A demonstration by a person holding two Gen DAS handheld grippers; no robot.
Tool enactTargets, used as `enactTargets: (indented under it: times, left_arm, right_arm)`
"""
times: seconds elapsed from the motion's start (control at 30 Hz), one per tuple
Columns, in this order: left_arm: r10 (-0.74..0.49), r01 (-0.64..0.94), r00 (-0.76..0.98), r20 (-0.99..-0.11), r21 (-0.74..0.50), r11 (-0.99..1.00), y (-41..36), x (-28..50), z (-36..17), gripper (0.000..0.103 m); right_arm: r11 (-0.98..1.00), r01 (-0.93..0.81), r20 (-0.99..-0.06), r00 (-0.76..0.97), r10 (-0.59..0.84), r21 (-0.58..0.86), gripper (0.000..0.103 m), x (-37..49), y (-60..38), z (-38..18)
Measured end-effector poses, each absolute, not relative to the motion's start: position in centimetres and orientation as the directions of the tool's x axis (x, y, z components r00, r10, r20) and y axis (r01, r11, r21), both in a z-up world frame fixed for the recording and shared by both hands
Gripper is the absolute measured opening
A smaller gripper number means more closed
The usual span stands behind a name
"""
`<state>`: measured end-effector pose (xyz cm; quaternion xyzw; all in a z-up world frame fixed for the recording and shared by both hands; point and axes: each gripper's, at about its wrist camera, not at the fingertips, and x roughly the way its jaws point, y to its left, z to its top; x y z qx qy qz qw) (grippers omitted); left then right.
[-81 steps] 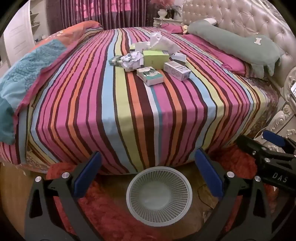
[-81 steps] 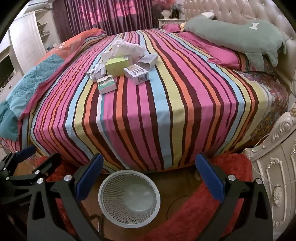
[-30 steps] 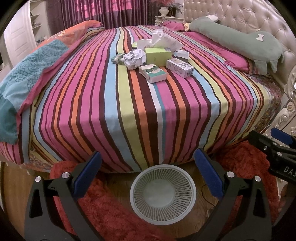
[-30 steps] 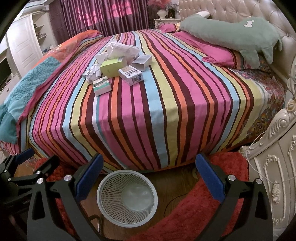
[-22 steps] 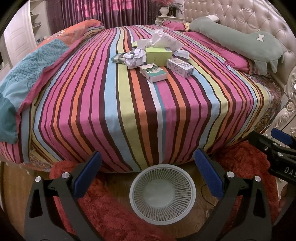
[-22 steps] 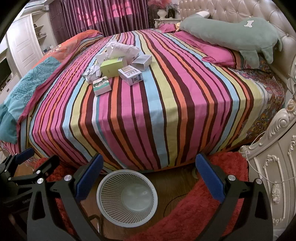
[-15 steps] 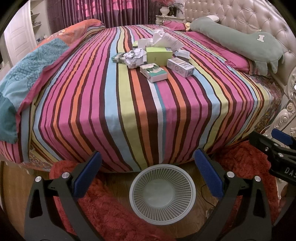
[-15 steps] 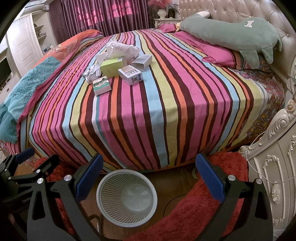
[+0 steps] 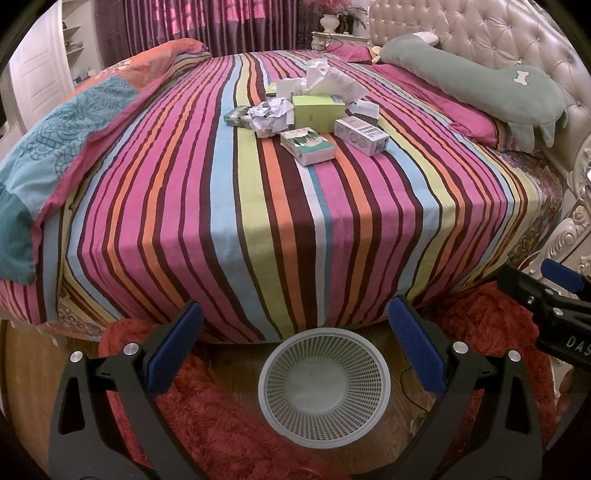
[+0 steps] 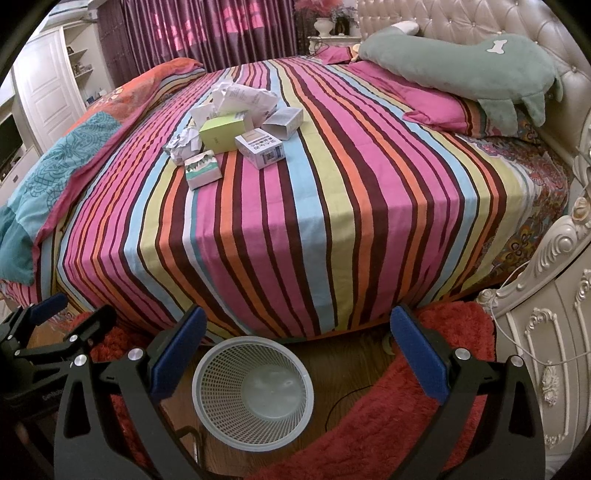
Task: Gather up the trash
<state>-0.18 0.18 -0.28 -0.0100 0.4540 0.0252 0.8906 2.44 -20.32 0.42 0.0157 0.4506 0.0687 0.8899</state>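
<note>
Jaws released on left gripper (image 9: 291, 343) and right gripper (image 10: 295, 347); white mesh plastic bin (image 9: 324, 384) seemingly empty; boxes, crumpled paper (image 9: 271, 116) on striped bed (image 9: 258, 221).

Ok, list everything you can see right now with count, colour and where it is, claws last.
Bed: one, striped sheet in pink, orange, blue and brown, fills the middle.
Cardboard boxes: at least five, white, green and grey, clustered mid-bed.
Crumpled paper: one white ball among the boxes, plus loose white paper behind them.
Wastebasket: one, white mesh, nothing visible inside, on the wooden floor at the bed's foot.
Rug: red, shaggy, around the basket.
Plush pillow: one, green, by the tufted headboard.
Quilt: blue and orange, bed's left side.
Curtains: purple and pink, behind.
Left claw: open, over the basket.
Right claw: open, beside it.
</note>
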Motion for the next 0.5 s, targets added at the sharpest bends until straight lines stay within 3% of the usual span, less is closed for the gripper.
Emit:
enactTargets:
  times: [0.5]
  left_arm:
    - [0.034, -0.052, 0.586, -0.810, 0.004, 0.999, 0.22, -0.21, -0.27, 0.097]
  right_arm:
    - [0.990, -0.106, -0.804, 0.579, 0.135, 0.091, 0.096, 2.38, -20.31, 0.16]
